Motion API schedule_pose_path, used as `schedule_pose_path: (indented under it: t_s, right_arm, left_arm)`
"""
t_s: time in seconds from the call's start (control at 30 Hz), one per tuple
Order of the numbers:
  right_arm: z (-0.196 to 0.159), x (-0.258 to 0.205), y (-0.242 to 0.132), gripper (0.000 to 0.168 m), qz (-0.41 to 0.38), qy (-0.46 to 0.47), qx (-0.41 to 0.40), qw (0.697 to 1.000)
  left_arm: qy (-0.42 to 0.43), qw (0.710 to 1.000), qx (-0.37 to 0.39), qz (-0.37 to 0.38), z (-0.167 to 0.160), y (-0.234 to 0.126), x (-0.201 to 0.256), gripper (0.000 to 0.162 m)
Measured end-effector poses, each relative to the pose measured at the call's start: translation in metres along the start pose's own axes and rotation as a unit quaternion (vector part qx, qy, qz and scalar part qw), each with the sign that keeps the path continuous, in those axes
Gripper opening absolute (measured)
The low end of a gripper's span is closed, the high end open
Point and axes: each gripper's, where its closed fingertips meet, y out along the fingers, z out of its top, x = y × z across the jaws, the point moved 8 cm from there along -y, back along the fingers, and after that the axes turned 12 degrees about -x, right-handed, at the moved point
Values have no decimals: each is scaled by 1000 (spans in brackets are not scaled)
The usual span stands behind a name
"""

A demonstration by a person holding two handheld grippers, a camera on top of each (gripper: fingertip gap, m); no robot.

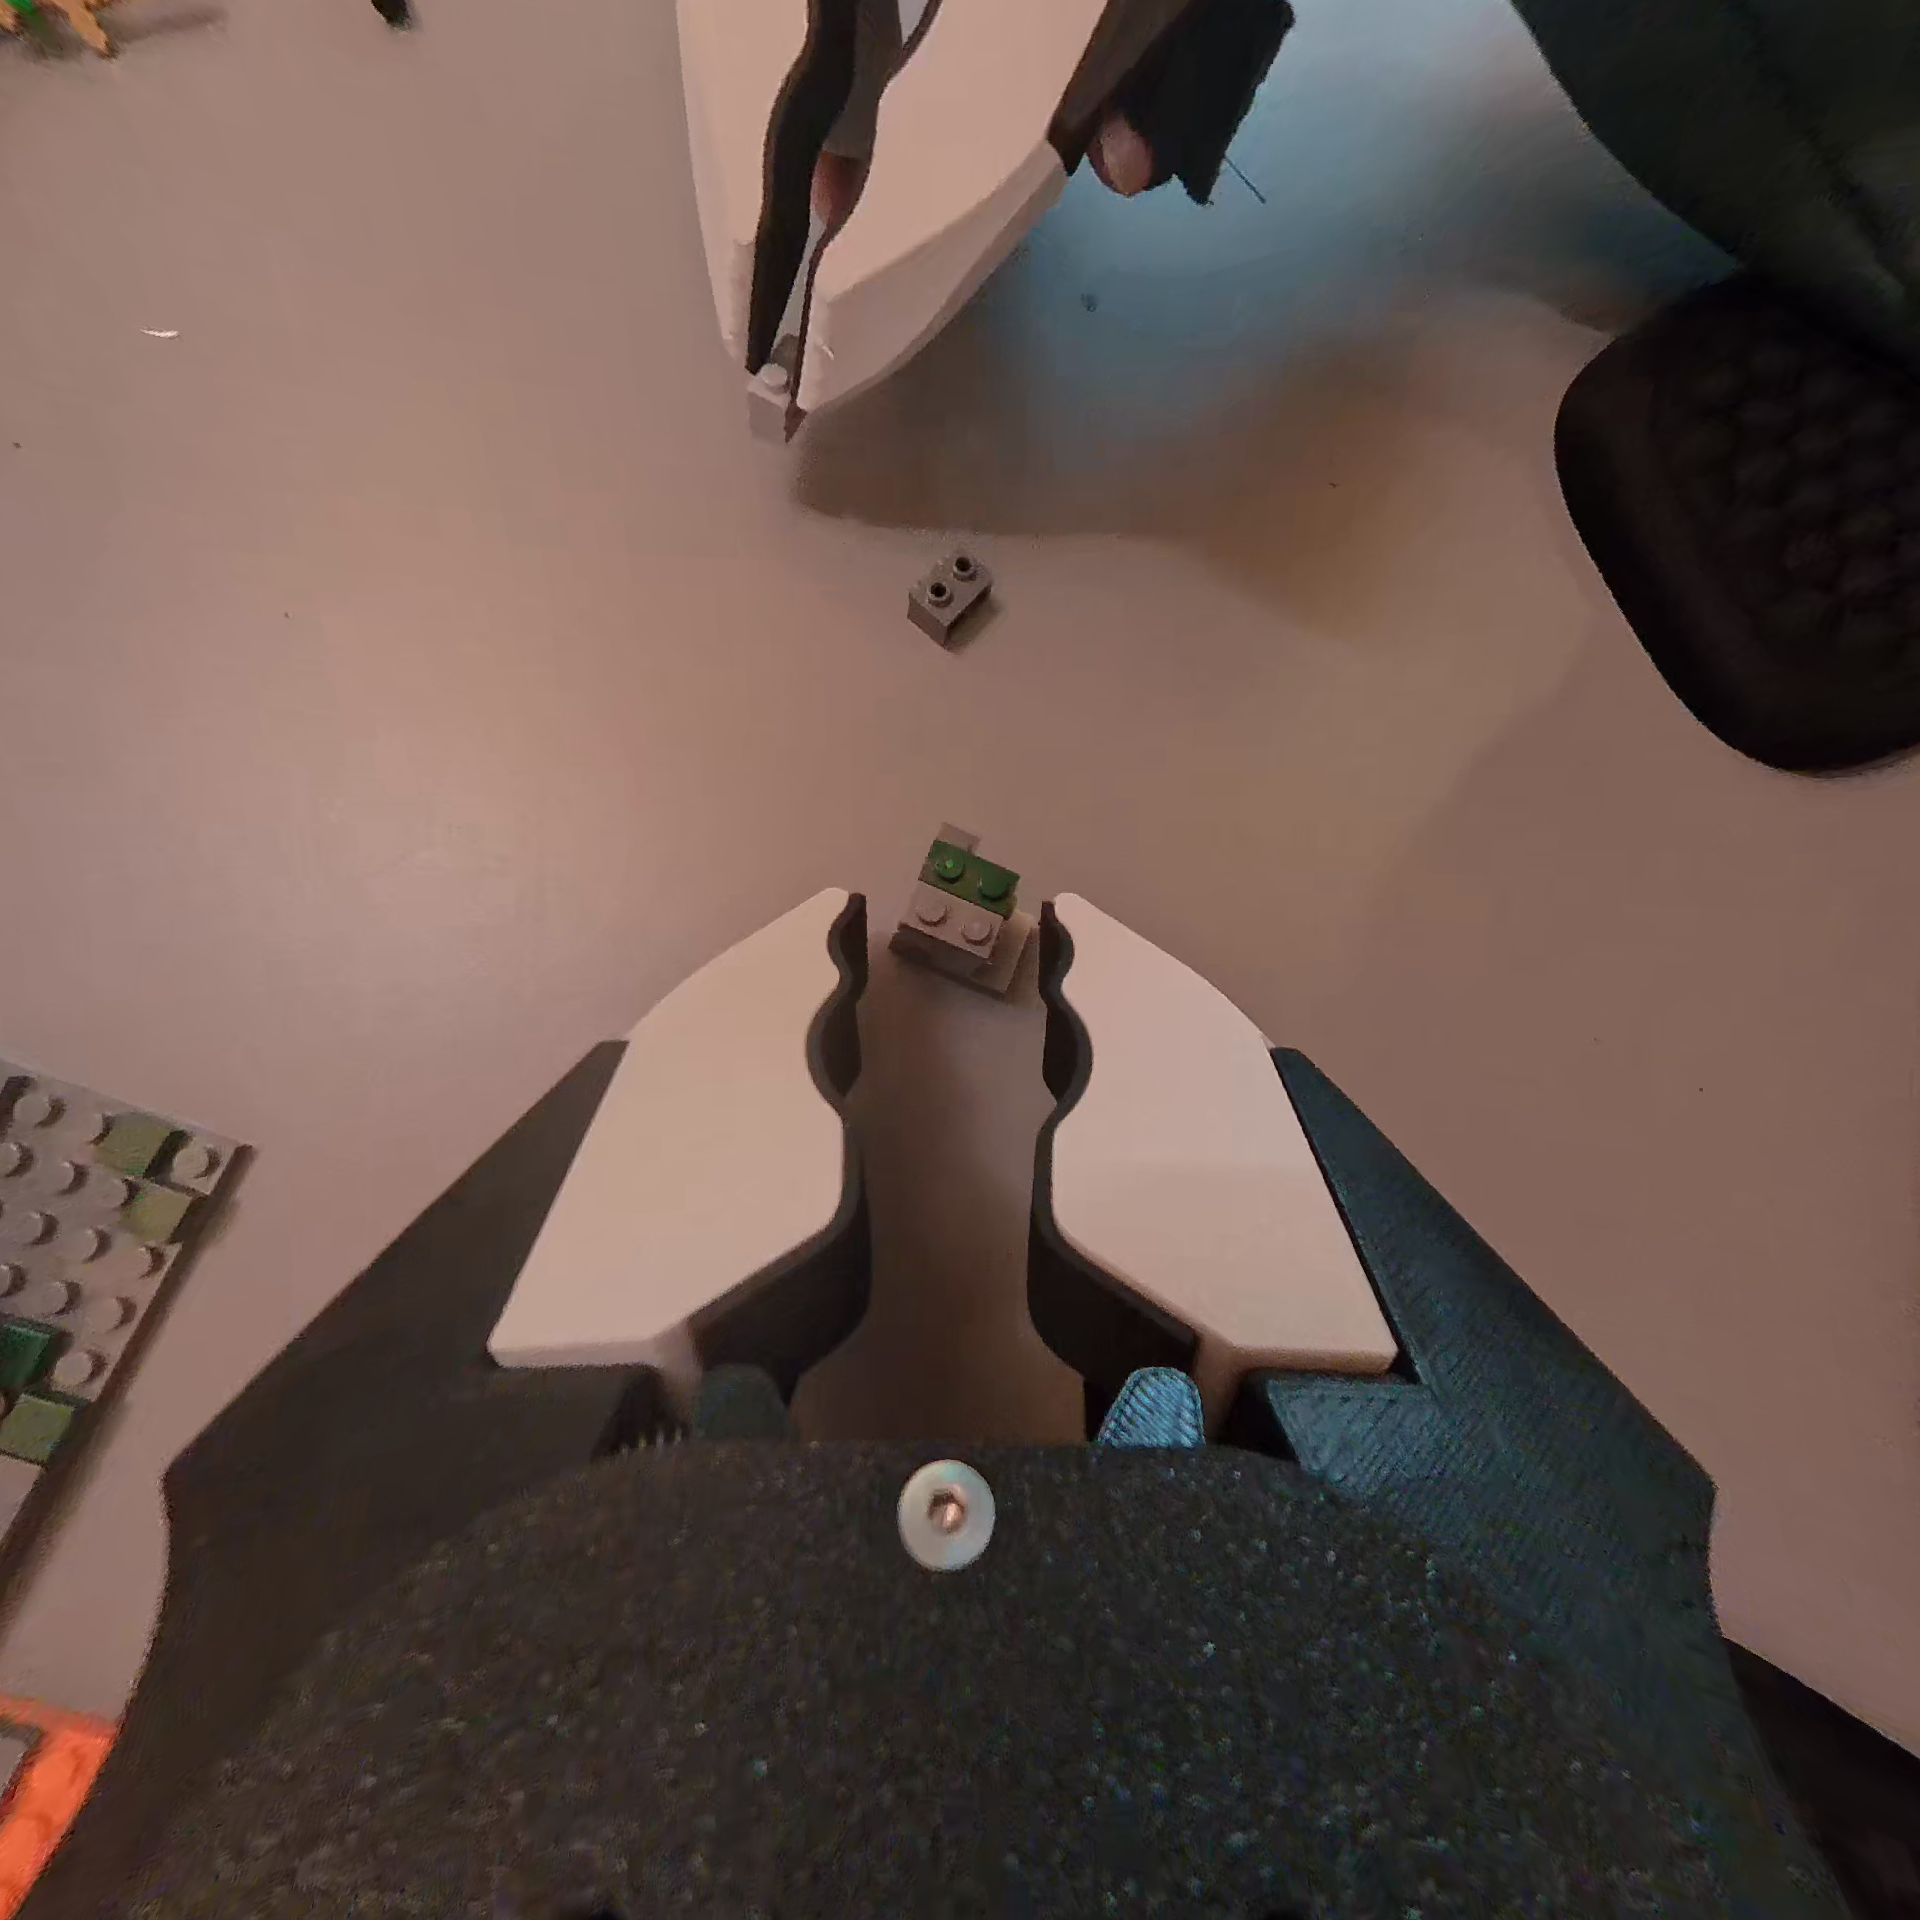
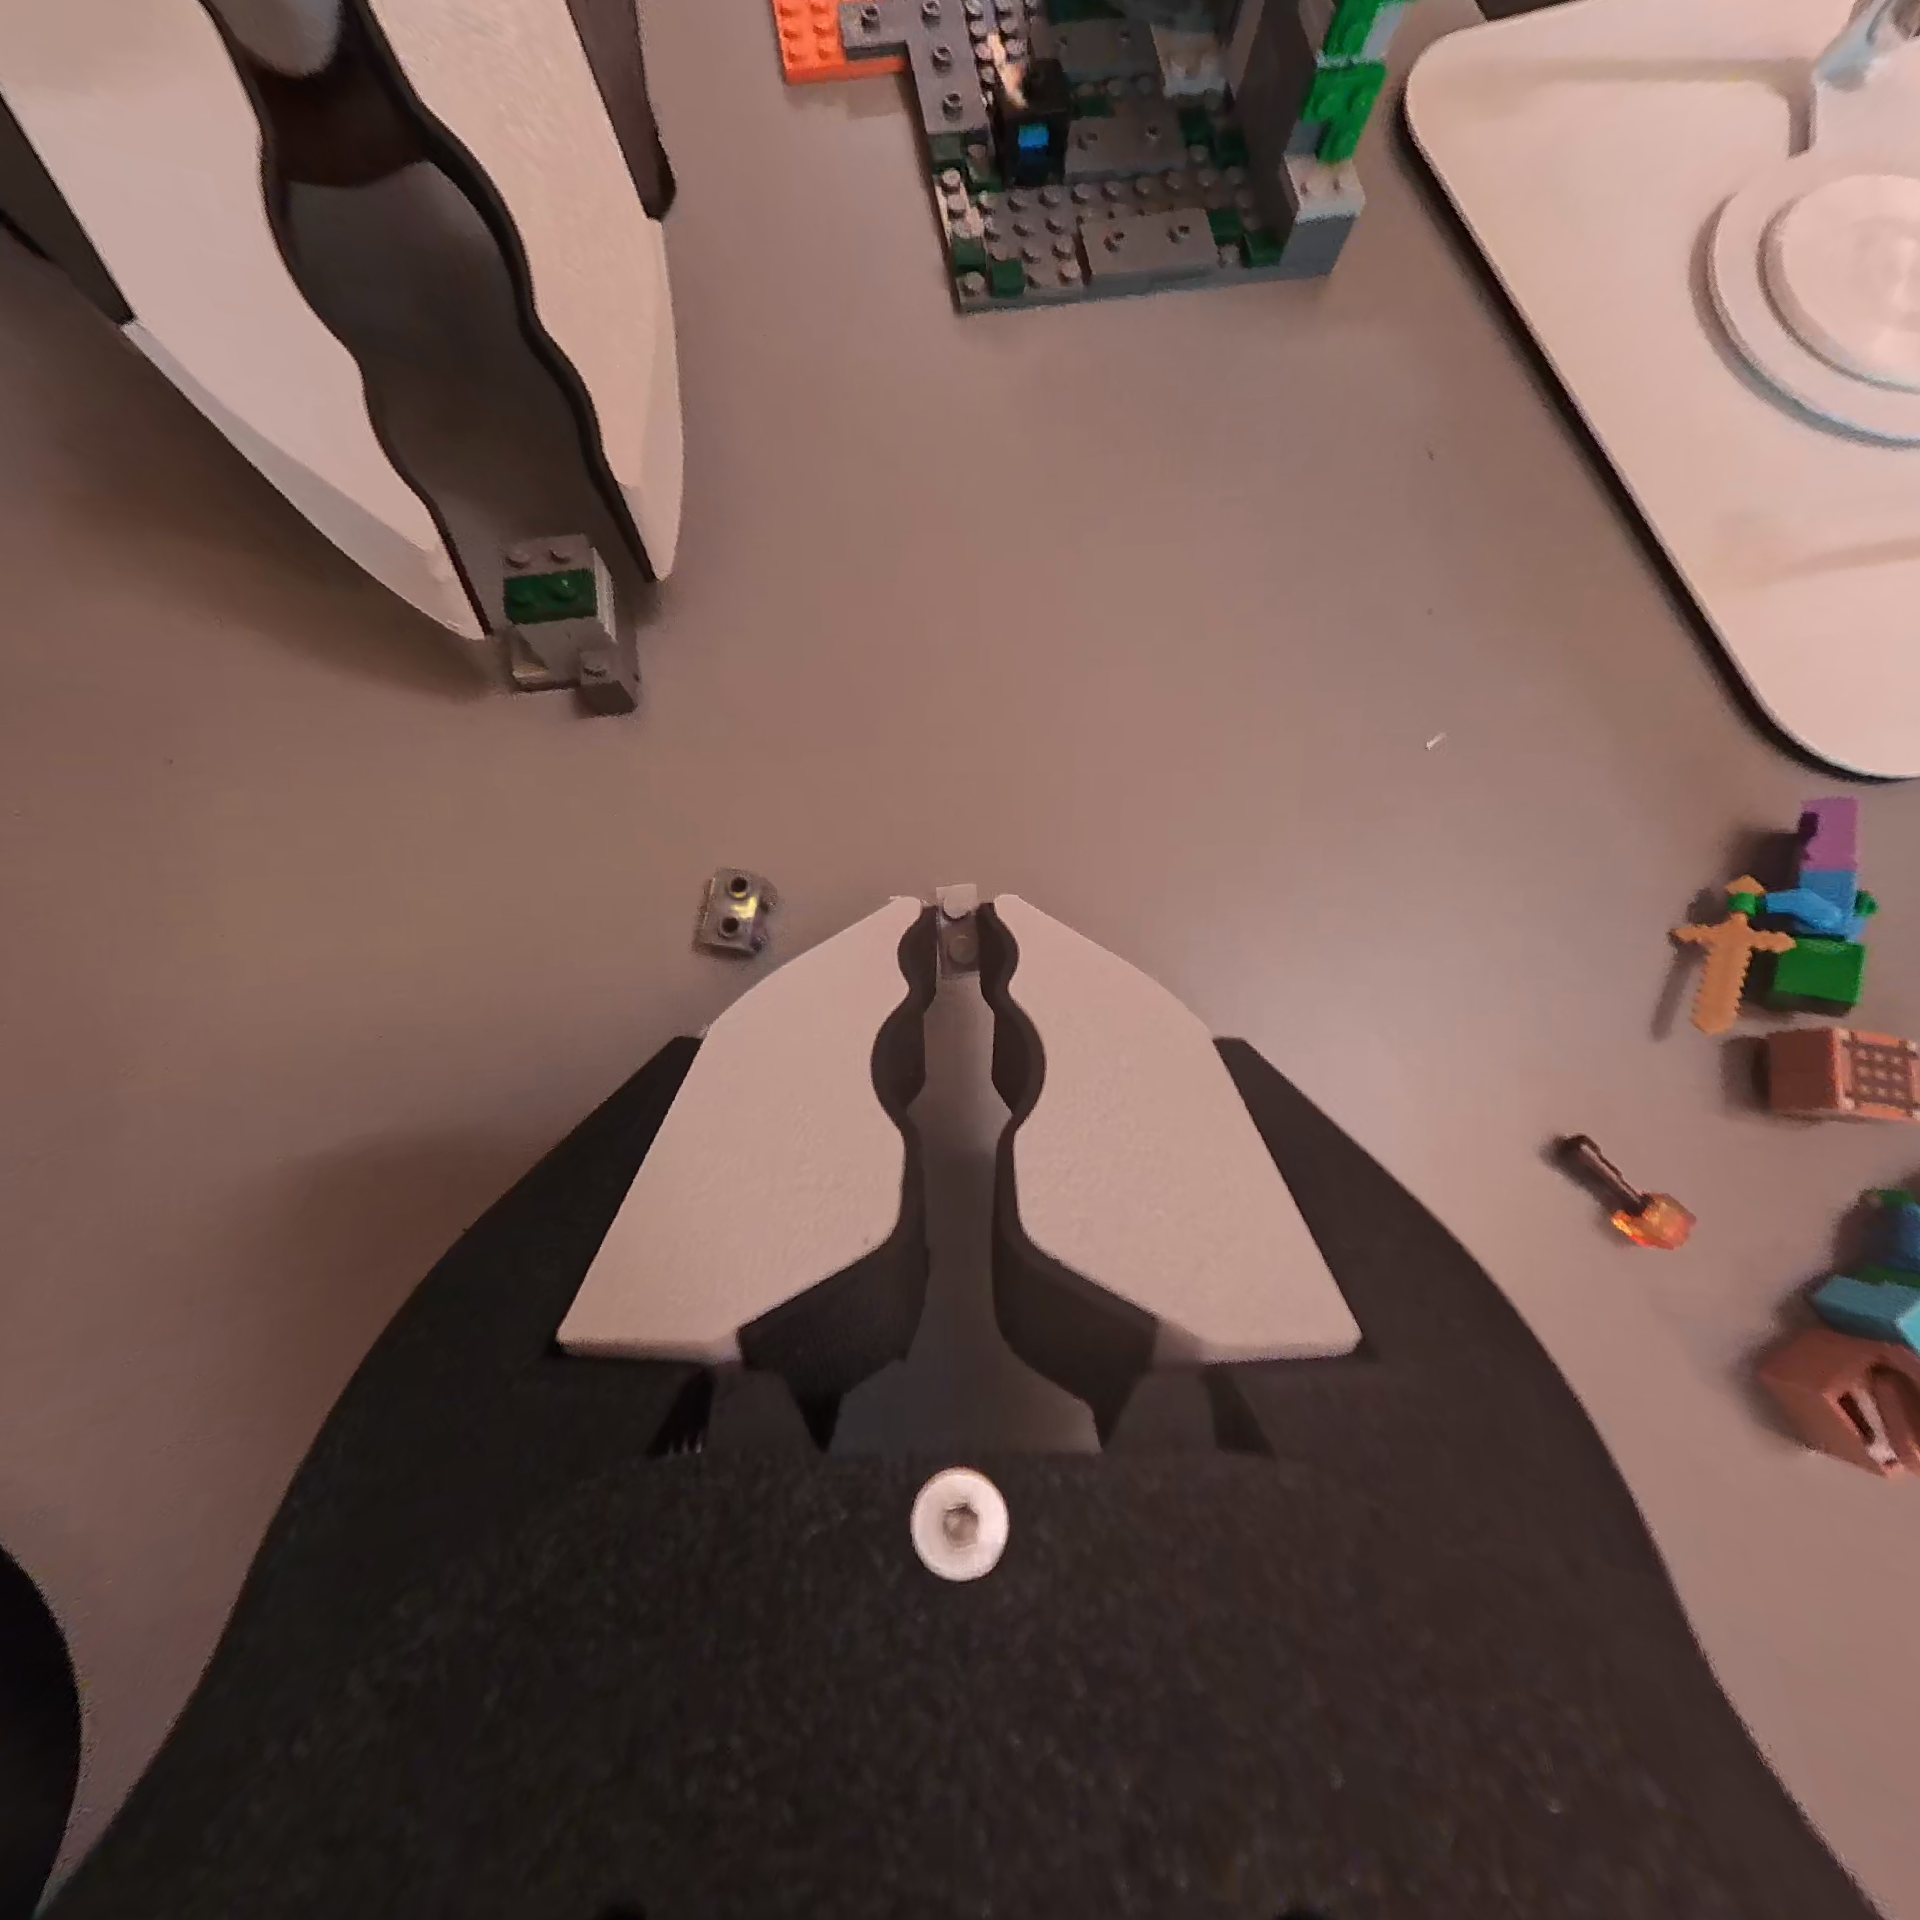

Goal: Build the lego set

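A small grey and green assembly (image 1: 961, 914) rests on the table between the tips of my left gripper (image 1: 951, 906). The jaws are open, with a gap on each side of it. The right wrist view shows the same assembly (image 2: 561, 613) and left gripper (image 2: 556, 582) at upper left. My right gripper (image 2: 956, 914) is shut on a small light grey piece (image 2: 956, 935), held just above the table. In the left wrist view it (image 1: 777, 410) holds that piece (image 1: 769, 400) at the top. A loose grey two-stud brick (image 1: 951, 597) (image 2: 736, 914) lies between the grippers.
The main grey and green build (image 2: 1132, 156) stands at the back, beside an orange plate (image 2: 831, 42). A white stand base (image 2: 1714, 312) is at right. Minifigures (image 2: 1787, 935), a brown piece (image 2: 1839, 1075) and a torch (image 2: 1626, 1195) lie at right. A black chair (image 1: 1745, 520) is nearby. Across from one pair of fingers to the other is roughly 10 cm. The loose grey two-stud brick (image 1: 951, 597) sits 4 cm or so from the ends of my right fingers. My right wrist view (image 2: 722, 883) looks at it from another angle.
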Motion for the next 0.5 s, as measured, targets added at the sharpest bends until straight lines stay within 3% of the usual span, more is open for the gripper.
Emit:
schedule_pose_path:
  t_s: [0.4,0.5]
  right_arm:
    - [2,-7,-7,14,-7,-17,-29,999]
    - [10,-24,-7,13,22,-39,-41,998]
  left_arm:
    - [5,1000,-6,-4,-1,3,1,30]
    - [10,1000,-7,-5,-2,3,1,29]
